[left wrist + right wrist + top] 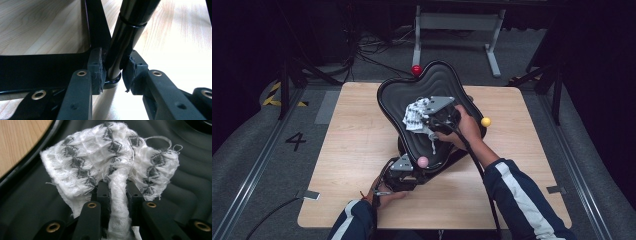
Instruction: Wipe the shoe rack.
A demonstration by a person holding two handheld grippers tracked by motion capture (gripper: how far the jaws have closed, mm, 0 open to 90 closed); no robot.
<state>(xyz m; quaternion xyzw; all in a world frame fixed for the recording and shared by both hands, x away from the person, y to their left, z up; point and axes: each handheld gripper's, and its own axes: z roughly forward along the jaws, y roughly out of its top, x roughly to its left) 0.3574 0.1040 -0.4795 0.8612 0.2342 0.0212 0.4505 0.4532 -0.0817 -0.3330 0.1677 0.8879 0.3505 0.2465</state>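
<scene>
Standing on a wooden table [362,135] over grey floor [257,165], fingers clamp a pole [122,42] and cloth [110,160].

Glossy black metal post [125,37] cut off by the left gripper view's top edge, its foot hidden between the pads. White woven cloth with grey diamonds [110,162] runs off the bottom of the right gripper view. Base under the ribbed black plastic seat [432,85] hidden from above.

Count at the desk [362,150]: one desk, pale wood. One black ribbed seat shell [439,80], tipped up at centre. One black post [125,37] under it. One white cloth [414,117] with grey pattern. Two grippers: left gripper [399,172] near, right gripper [432,117] farther. Three small balls: one red ball [416,69] far, one yellow ball [485,121] right, one pink ball [423,161] near.
</scene>
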